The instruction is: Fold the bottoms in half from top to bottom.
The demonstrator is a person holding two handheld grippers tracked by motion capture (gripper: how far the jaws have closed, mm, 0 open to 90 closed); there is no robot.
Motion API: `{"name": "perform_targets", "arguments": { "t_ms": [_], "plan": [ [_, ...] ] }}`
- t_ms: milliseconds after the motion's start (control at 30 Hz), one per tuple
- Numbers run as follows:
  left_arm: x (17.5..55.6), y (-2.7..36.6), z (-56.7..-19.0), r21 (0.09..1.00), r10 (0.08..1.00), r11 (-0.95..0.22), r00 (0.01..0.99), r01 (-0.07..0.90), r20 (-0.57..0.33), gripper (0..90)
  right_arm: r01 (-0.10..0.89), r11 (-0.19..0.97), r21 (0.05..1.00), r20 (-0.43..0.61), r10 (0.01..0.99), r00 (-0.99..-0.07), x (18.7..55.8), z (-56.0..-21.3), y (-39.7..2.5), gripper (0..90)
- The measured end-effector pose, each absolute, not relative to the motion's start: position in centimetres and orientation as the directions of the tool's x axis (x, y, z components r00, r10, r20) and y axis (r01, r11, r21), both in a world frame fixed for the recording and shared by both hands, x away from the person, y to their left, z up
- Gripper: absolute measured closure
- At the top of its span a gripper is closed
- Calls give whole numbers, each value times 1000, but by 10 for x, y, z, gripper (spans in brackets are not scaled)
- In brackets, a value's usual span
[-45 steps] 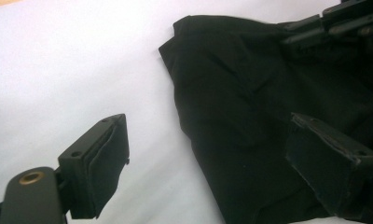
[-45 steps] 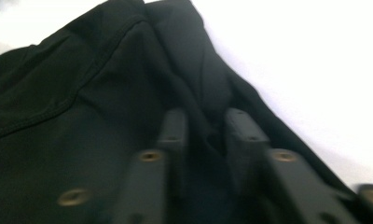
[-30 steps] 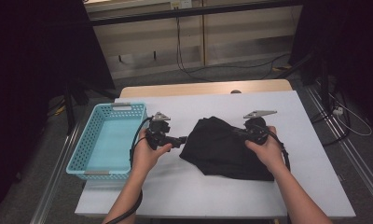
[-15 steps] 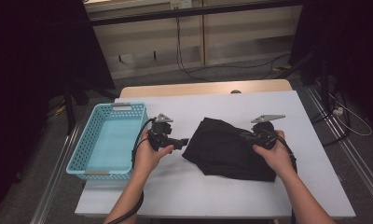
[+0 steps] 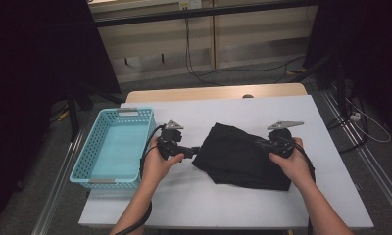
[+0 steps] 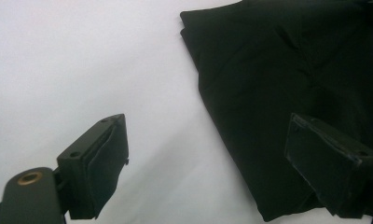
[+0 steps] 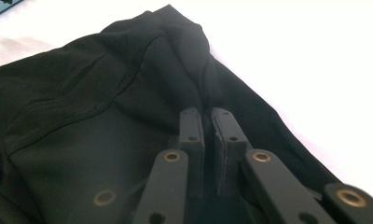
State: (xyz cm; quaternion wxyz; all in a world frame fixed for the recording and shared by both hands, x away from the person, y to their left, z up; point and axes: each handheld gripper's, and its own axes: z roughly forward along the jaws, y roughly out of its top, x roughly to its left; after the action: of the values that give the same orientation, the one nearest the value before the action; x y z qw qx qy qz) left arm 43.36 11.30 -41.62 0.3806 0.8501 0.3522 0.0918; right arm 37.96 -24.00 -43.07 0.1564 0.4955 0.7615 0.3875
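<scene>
cloth (image 5: 243, 157): centre of frame, soft, light, limp | right gripper (image 7: 208, 122): pinching a cloth fold | left gripper (image 6: 212, 154): spread at cloth's left edge | grip: that edge

Turquoise basket (image 5: 113, 147) on white table (image 5: 223, 205)

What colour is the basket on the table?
The basket is light turquoise blue with perforated walls, seen best in the high view.
</scene>
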Motion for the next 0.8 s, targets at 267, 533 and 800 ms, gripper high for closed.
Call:
{"name": "perform_targets", "arguments": {
  "t_ms": [267,533,800],
  "plan": [
    [433,113,-416,714,667,-458,736,529,-118,136,639,205,741,155,874,-460,377,-428,-247,865],
    [432,112,-415,722,675,-438,727,536,-130,136,631,215,746,138,876,-463,373,-422,-256,869],
    [433,110,-414,717,664,-455,737,528,-122,137,606,259,752,65,885,-460,384,-427,-249,795]
  ]
}}
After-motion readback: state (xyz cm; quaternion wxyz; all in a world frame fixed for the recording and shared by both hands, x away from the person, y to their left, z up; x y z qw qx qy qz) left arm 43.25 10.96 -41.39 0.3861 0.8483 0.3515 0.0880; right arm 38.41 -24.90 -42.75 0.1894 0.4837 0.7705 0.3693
